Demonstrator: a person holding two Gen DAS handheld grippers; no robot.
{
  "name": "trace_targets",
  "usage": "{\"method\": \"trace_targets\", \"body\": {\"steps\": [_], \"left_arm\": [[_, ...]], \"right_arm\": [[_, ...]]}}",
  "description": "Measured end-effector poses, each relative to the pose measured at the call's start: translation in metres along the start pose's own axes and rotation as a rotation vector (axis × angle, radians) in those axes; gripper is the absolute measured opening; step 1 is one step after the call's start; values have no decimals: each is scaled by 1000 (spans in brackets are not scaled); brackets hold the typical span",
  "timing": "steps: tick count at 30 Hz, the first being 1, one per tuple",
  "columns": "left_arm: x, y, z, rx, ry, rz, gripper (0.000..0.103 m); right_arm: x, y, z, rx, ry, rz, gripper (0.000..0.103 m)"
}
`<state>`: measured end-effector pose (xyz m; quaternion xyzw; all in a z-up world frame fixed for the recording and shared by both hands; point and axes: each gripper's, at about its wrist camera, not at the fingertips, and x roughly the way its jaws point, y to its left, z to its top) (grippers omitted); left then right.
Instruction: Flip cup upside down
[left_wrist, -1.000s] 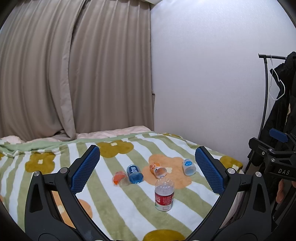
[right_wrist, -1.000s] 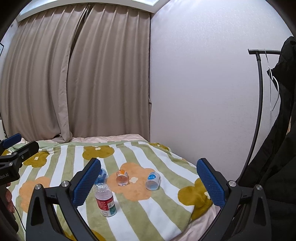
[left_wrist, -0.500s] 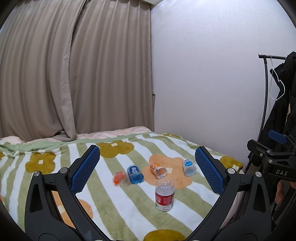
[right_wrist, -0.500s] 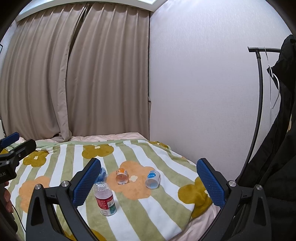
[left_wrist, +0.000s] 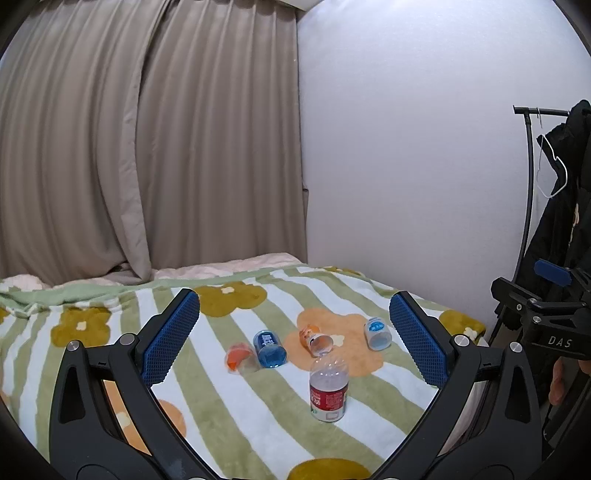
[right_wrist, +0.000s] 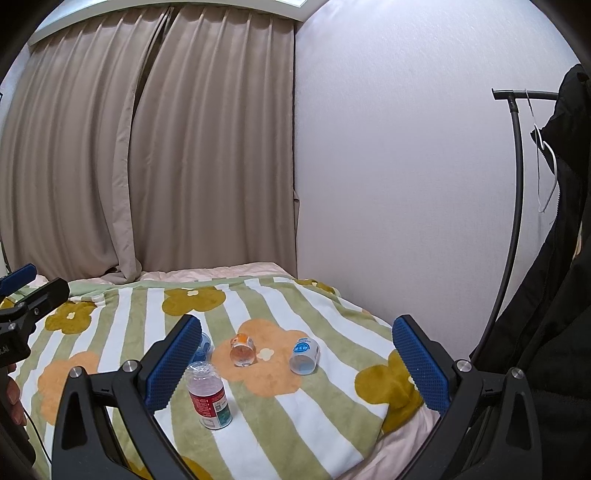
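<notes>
Several small plastic cups lie on their sides on a striped flower blanket (left_wrist: 258, 413): a clear orange cup (left_wrist: 238, 357), a blue cup (left_wrist: 270, 349), an orange-labelled clear cup (left_wrist: 317, 339) (right_wrist: 242, 349) and a white cup with a blue label (left_wrist: 376, 333) (right_wrist: 304, 355). A bottle with a red label (left_wrist: 328, 387) (right_wrist: 208, 397) stands upright in front of them. My left gripper (left_wrist: 295, 339) is open and empty, held well above and short of the cups. My right gripper (right_wrist: 297, 367) is open and empty, also back from them. The blue cup (right_wrist: 202, 346) is partly hidden behind the right gripper's left finger.
The bed meets beige curtains (left_wrist: 147, 147) at the back and a white wall (left_wrist: 406, 166) on the right. A coat rack with a dark coat (right_wrist: 554, 258) stands at the far right. The other gripper shows at each view's edge: (left_wrist: 546, 314), (right_wrist: 22, 306).
The right gripper has drifted slightly, so the bed scene sits a little lower and to the right in its view. The left view is nearly unchanged. Both grippers stay open.
</notes>
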<state>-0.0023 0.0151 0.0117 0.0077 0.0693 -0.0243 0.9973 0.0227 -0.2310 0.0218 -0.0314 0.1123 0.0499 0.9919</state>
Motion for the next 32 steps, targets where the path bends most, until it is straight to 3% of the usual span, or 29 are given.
{"method": "trace_targets", "body": {"steps": [17, 26, 32], "left_arm": [[2, 1, -1, 6, -1, 3, 103], [-4, 4, 0, 18, -41, 68, 103], [-6, 8, 1, 8, -53, 65, 103]], "right_arm": [[-1, 0, -4, 5, 10, -8, 103], [0, 0, -4, 5, 9, -7, 103], [-3, 2, -6, 6, 11, -6, 103]]}}
